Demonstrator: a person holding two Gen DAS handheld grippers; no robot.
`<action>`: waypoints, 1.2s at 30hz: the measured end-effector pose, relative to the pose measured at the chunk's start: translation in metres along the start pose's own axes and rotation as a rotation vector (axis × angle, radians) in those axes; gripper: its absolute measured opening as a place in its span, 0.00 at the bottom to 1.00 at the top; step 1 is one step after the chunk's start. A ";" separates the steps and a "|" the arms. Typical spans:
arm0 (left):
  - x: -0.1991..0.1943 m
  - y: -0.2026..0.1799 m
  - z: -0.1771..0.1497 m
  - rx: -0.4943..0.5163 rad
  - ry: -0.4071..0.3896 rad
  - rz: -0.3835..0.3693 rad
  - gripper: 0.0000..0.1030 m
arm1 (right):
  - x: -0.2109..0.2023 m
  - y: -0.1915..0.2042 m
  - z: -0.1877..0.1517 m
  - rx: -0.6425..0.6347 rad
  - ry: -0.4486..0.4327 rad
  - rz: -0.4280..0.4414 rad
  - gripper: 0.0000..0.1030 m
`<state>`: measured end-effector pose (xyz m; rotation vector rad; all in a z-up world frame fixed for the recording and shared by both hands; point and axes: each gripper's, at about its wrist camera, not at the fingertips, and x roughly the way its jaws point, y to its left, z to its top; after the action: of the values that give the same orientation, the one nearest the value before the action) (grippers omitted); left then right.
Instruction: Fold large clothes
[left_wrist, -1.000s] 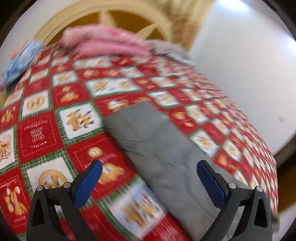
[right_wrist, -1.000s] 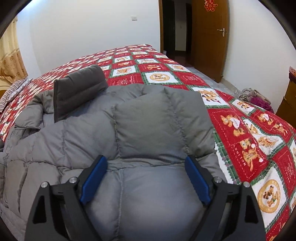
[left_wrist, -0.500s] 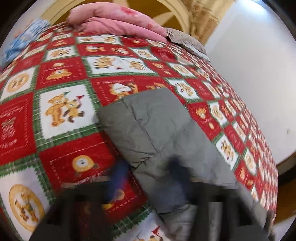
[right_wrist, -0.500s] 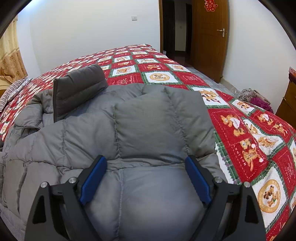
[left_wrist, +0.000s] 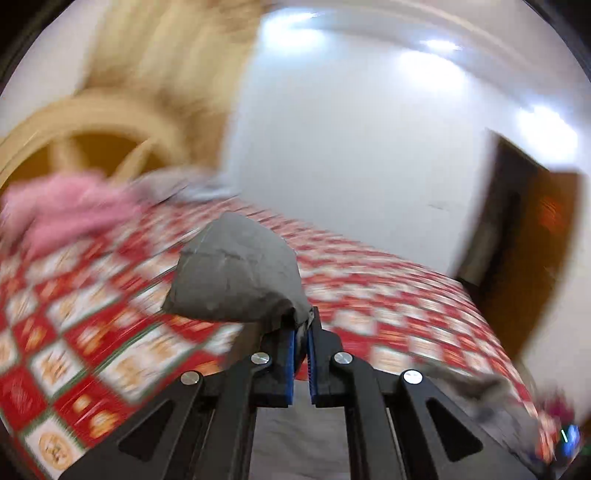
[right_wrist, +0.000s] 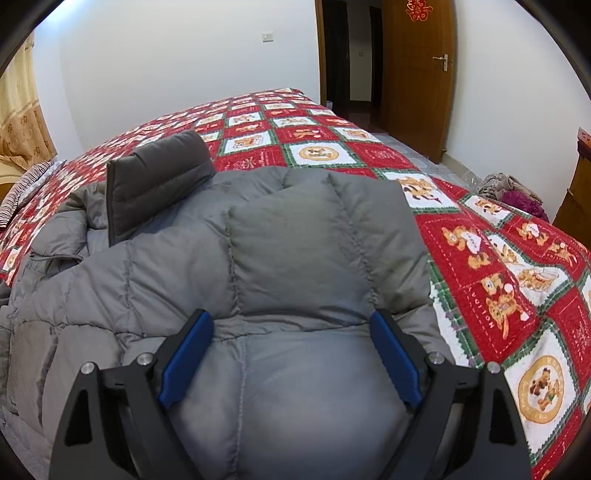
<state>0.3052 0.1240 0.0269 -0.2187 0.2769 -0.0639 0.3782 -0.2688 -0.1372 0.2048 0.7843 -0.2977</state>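
A grey puffer jacket (right_wrist: 295, 266) lies spread on a red patterned bedspread (right_wrist: 498, 266); its darker collar (right_wrist: 155, 177) stands up at the back left. My right gripper (right_wrist: 290, 354) is open, its blue pads just above the jacket's padded body. My left gripper (left_wrist: 301, 332) is shut on the jacket's sleeve end (left_wrist: 236, 277), which it holds lifted above the bedspread (left_wrist: 388, 295). The left wrist view is motion-blurred.
Pink bedding (left_wrist: 70, 206) is piled by a curved headboard (left_wrist: 92, 125). A white wall and a wooden door (right_wrist: 417, 74) lie beyond the bed. A clothes heap (right_wrist: 513, 188) lies on the floor at right. A curtain (right_wrist: 18, 122) hangs at left.
My left gripper came down on the sleeve, closed on it, and has lifted it off the bedspread while swinging right. My right gripper has not moved.
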 end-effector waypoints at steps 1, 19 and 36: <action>-0.007 -0.029 -0.003 0.062 -0.009 -0.057 0.05 | 0.000 -0.001 0.000 0.004 0.000 0.003 0.88; -0.012 -0.223 -0.195 0.587 0.499 -0.329 0.53 | 0.001 -0.016 0.001 0.096 -0.019 0.094 0.90; -0.032 -0.082 -0.097 0.281 0.355 -0.188 0.86 | -0.133 -0.013 -0.016 0.095 -0.169 0.214 0.82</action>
<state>0.2445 0.0270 -0.0368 0.0494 0.5949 -0.3278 0.2743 -0.2515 -0.0532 0.3463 0.5759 -0.1480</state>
